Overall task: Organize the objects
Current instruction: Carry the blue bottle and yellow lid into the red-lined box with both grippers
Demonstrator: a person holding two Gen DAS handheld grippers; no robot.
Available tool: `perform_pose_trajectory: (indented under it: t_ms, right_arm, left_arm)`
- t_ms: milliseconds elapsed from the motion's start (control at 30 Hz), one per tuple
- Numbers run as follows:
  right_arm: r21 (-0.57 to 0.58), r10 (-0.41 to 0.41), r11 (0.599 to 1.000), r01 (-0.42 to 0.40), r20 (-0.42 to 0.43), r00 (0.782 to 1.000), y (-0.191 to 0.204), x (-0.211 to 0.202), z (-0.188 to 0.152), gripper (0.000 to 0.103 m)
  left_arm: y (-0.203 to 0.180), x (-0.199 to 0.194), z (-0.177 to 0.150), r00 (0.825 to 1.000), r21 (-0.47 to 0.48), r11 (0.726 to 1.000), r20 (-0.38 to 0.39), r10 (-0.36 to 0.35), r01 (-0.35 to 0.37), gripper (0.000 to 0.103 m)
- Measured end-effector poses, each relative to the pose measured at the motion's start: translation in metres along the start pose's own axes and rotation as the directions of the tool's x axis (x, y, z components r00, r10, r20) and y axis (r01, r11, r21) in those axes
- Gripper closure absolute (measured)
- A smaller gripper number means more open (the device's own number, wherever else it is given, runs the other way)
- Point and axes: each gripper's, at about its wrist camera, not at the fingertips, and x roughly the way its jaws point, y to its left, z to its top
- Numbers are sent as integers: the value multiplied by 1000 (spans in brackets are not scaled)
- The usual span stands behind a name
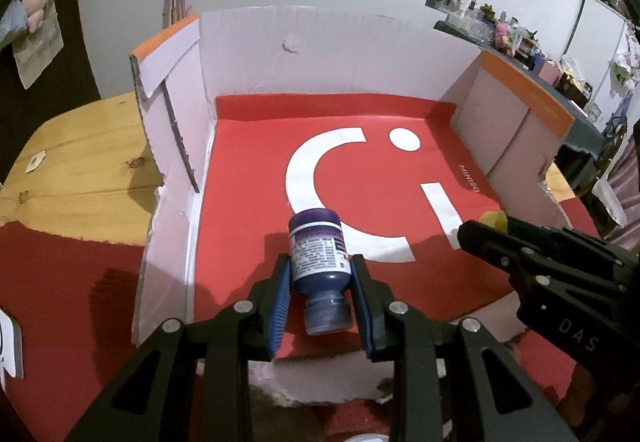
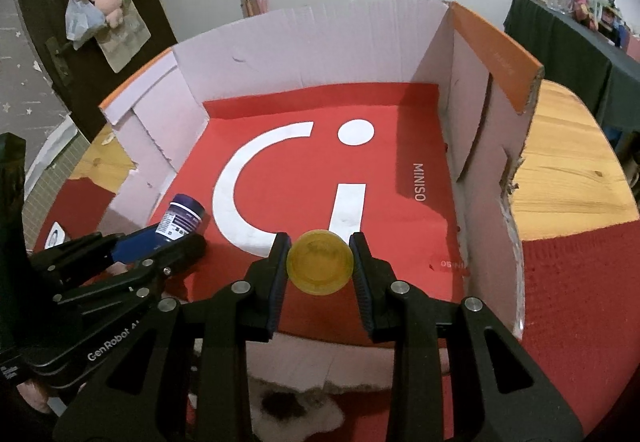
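Observation:
My left gripper (image 1: 320, 266) is shut on a dark purple bottle (image 1: 318, 254) with a white label, held base-forward over the near left of the red floor of an open cardboard box (image 1: 320, 42). My right gripper (image 2: 320, 246) is shut on a round yellow container (image 2: 320, 262), held over the near middle of the same box (image 2: 312, 38). In the right wrist view the left gripper (image 2: 160, 242) and the bottle (image 2: 182, 216) show at the left. In the left wrist view the right gripper (image 1: 472, 230) with the yellow container (image 1: 493, 219) shows at the right.
The box stands on a round wooden table (image 1: 80, 162) partly covered by a red cloth (image 2: 580, 302). The box floor is a red sheet with a white logo (image 2: 256, 178). A white wall is behind; a cluttered dark table (image 2: 568, 30) stands at the far right.

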Motion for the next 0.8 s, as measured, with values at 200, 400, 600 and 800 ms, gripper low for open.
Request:
perform_pose_trajectory:
  t_ms: [200,400,600,800]
  right_arm:
    - [-14,-20,1000,20,-18,1000,2,9,3,74]
    - [-13,-34,999,33,-40,999,-1,19,7,74]
    - [-30,-46,999,45,-54,997,0,21,5,74]
    - [-30,-46,999,44,-60,997,-1,23,5,74]
  left_arm:
    - [2,7,3,1000,-3,1000,-9,6,-6,73]
    - [1,13,6,1000,2,1000,-16,16,-16,73]
    - [0,15,4,1000,17,1000,-14,26,-26,73]
    - [1,15,6,999,16,1000,-24,24,-23,73]
